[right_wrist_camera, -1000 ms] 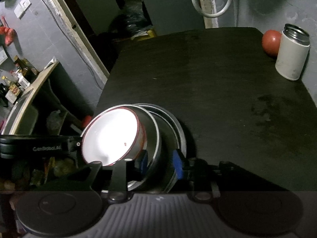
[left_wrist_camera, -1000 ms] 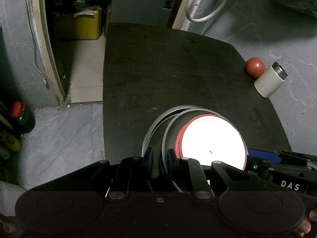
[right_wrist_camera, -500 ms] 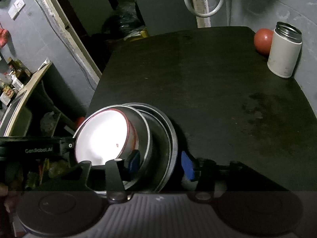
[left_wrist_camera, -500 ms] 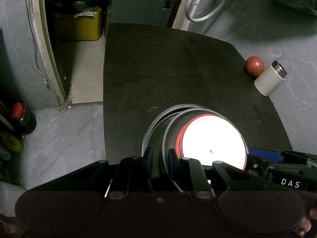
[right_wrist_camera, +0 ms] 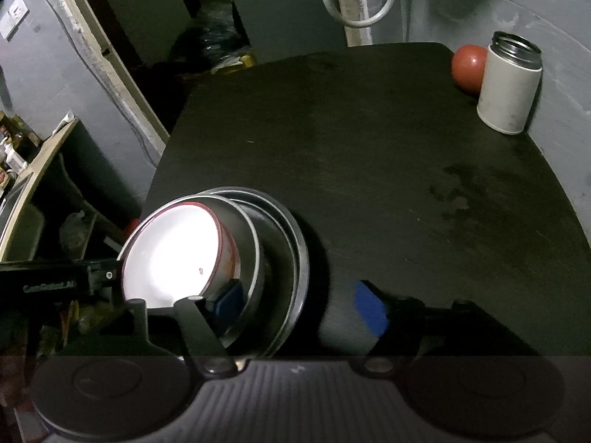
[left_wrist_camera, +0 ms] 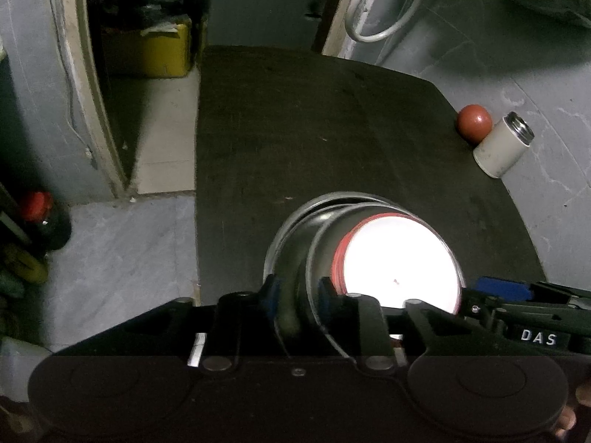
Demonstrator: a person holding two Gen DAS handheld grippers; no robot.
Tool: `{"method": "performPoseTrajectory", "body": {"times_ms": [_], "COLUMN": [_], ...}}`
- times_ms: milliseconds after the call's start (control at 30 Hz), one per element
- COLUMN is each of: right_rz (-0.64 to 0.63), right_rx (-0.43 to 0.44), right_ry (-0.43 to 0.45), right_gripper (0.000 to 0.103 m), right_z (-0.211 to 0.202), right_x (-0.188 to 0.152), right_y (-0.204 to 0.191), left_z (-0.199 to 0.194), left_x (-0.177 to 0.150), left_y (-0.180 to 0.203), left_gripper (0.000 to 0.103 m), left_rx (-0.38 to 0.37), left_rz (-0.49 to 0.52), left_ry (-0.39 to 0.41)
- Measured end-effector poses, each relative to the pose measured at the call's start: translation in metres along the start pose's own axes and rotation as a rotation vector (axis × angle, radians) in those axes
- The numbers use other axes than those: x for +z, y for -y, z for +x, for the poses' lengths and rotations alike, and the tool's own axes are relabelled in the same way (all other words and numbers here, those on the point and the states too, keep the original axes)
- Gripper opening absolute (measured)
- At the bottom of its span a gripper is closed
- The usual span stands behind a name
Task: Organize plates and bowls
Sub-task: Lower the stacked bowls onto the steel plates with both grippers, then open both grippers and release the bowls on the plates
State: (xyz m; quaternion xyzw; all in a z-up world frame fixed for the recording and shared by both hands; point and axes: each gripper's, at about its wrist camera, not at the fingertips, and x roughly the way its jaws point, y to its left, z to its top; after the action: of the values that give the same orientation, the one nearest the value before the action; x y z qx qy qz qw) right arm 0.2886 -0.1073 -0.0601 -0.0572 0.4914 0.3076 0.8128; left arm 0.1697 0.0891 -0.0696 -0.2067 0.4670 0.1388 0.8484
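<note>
A stack of dishes stands near the front of the dark table (left_wrist_camera: 332, 140): a white bowl with a red rim (left_wrist_camera: 399, 258) sits inside a steel bowl (left_wrist_camera: 325, 236), on wider steel plates (left_wrist_camera: 288, 229). My left gripper (left_wrist_camera: 295, 291) is shut on the rims at the stack's left side. In the right wrist view the white bowl (right_wrist_camera: 173, 254) sits in the steel bowl (right_wrist_camera: 251, 232) on the steel plates (right_wrist_camera: 295, 247). My right gripper (right_wrist_camera: 299, 306) is open, one finger inside the steel bowl, the other outside the stack.
A white steel-rimmed canister (right_wrist_camera: 509, 85) and a red ball (right_wrist_camera: 467, 66) stand at the table's far right edge by the wall; both also show in the left wrist view, canister (left_wrist_camera: 502, 147) and ball (left_wrist_camera: 474, 123). The table's left edge drops to a tiled floor (left_wrist_camera: 122, 251).
My right gripper has opened wide, letting go of the stack's rims. My left gripper keeps its hold; the stack has barely moved.
</note>
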Motion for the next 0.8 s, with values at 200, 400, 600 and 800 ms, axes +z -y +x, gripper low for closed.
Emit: {"method": "performPoseTrajectory", "body": {"times_ms": [200,400,600,800], "right_rz": [0.011,0.017,0.018,0.020], "right_rx": [-0.013,-0.024,-0.036,-0.048], "right_ry": [0.001,-0.001,-0.007,0.001], "right_gripper": [0.076,0.080,0.085,0.094], "right_z": [-0.001,-0.002,-0.003,-0.005], "right_x": [-0.001,-0.004,-0.006,-0.009], "right_y": [0.001,0.002,0.001,0.002], "left_z": [-0.003,-0.005,-0.008,-0.012], "left_x": [-0.002,-0.004,-0.005,-0.009], "left_y": [-0.007,-0.009,-0.008,-0.006], "left_gripper": [0.071,0.077,0.083,0.089], "left_rx": [0.041,0.053,0.061,0.075], "left_rz": [-0.009,-0.012,-0.018,-0.025], "left_ry": [0.008,0.011,0.013,0.025]}}
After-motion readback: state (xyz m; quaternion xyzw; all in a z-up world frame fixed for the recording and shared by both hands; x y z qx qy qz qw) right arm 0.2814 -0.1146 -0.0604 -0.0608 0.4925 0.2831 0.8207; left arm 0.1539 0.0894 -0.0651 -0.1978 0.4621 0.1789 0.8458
